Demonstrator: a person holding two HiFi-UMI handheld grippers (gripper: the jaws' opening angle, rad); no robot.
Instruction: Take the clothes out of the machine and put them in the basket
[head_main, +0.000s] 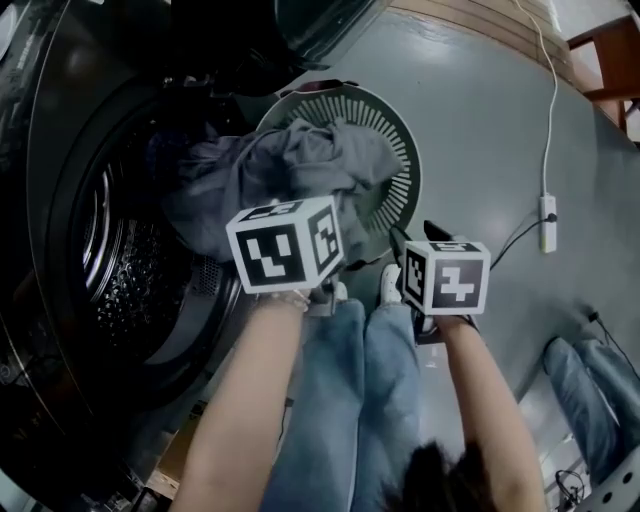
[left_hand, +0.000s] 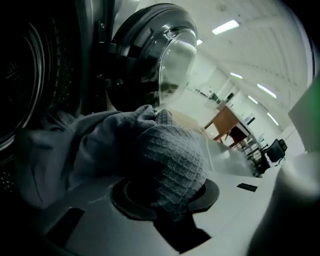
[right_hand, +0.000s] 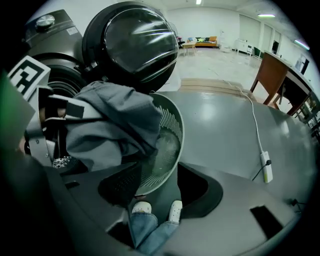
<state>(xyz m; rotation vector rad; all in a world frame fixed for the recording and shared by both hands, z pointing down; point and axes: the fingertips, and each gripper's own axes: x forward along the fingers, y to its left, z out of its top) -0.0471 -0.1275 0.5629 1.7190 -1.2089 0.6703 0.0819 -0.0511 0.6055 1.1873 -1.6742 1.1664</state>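
A person in jeans (head_main: 360, 380) and white shoes (head_main: 390, 285) stands at an open front-loading machine (head_main: 60, 120), a handheld tool in each hand. The left tool (left_hand: 166, 202) is clamped on a bundle of grey clothes (head_main: 300, 165); its own view shows a waffle-knit fold (left_hand: 175, 160) pinched between the jaws, with smoother grey fabric trailing off behind it toward the machine. Seen from the head camera, the bundle stretches from the mouth of the drum (head_main: 130, 270) across the near rim of the basket (head_main: 400, 150), covering much of the side closest to the machine.

The basket, round with slatted walls, stands on the grey floor (head_main: 480, 120) just beside the machine and below its swung-open glass door (right_hand: 132, 42). Whether anything already lies at its bottom cannot be made out.

The right tool (right_hand: 160, 195) hangs apart from the clothes on the person's right, pointing steeply down. Its jaws stand apart with nothing between them; through the gap show the basket's lower wall and the person's shoes.

A white cable with a power strip (head_main: 547, 222) runs over the floor well away from the basket.
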